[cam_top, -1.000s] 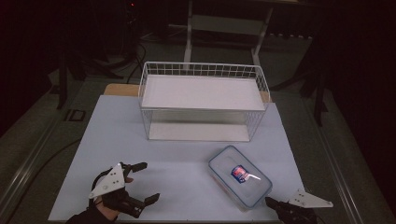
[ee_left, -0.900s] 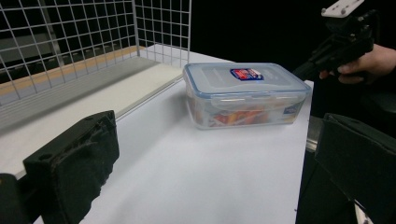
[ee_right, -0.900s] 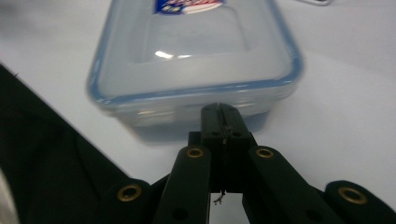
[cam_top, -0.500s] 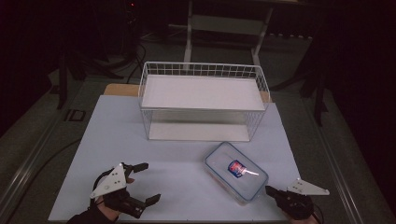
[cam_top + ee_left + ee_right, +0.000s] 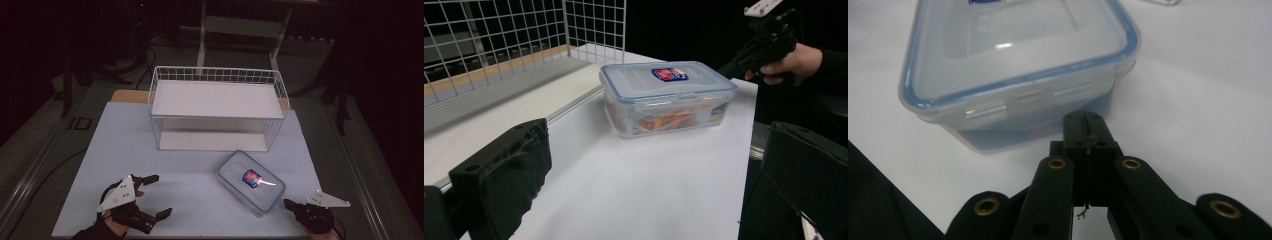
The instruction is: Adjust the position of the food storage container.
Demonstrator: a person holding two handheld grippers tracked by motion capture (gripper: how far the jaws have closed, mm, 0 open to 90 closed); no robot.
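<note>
1. Food box (image 5: 251,180): lies flat on the bench, near the front right corner, just in front of the wire basket and apart from it. Rectangular with rounded corners; clear plastic body, cloudy lid with a blue rim, snap flaps on the sides, a small red and blue label on top. Orange and white contents show through the wall, too blurred to name. Lid on and flaps down; judged untouched, so the handling itself is all left to do.

2. Right gripper (image 5: 1087,131): black jaws pressed together with nothing between them, tip just short of the box's near end wall, level with its base. Whether tip and wall touch cannot be told. Judged to be set for a nudge or a flap, not a grasp.

3. Left gripper (image 5: 152,196): jaws spread wide, empty, resting low at the front left of the bench, well apart from the box. Pads matt black and rough; grey three-cornered plate on top.

4. Wire basket (image 5: 216,74): white coated wire in a square grid, oblong, open at the top, with a flat white floor; stands at the back middle.

5. Bench (image 5: 125,145): smooth, pale, matt top.
</note>
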